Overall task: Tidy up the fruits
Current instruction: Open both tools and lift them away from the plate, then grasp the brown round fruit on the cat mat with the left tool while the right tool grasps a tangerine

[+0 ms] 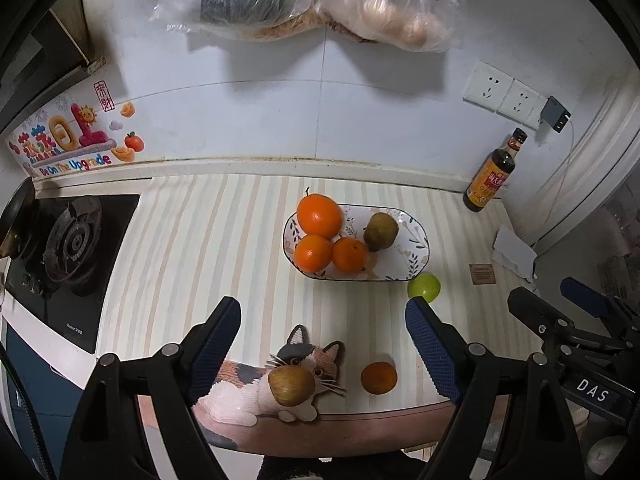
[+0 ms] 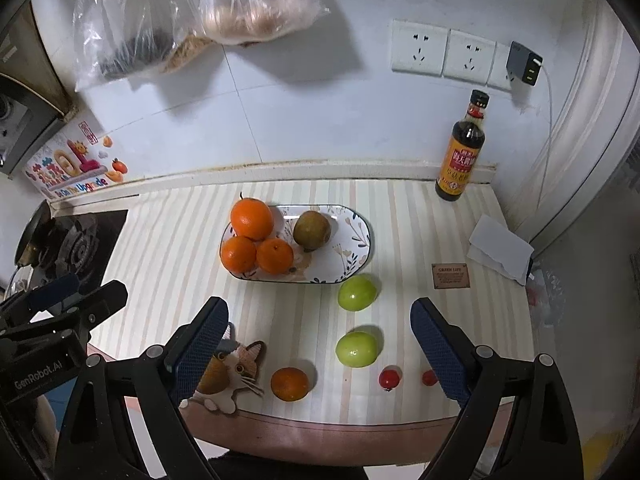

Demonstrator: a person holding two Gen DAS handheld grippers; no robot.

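With both grippers, left gripper (image 1: pixel 324 344) and right gripper (image 2: pixel 320 344), gaping empty, we should straddle the small orange (image 2: pixel 289 384) between our right fingers squarely.

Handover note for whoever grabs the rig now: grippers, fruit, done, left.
Left gripper: open, empty, above the counter's front edge.
Right gripper: open, empty, beside it.
Done: plate holds three oranges and one kiwi.
Left on the counter: kiwi on the cat mat, small orange, two green fruits, two cherry tomatoes.
Plate room is mostly at its right end.
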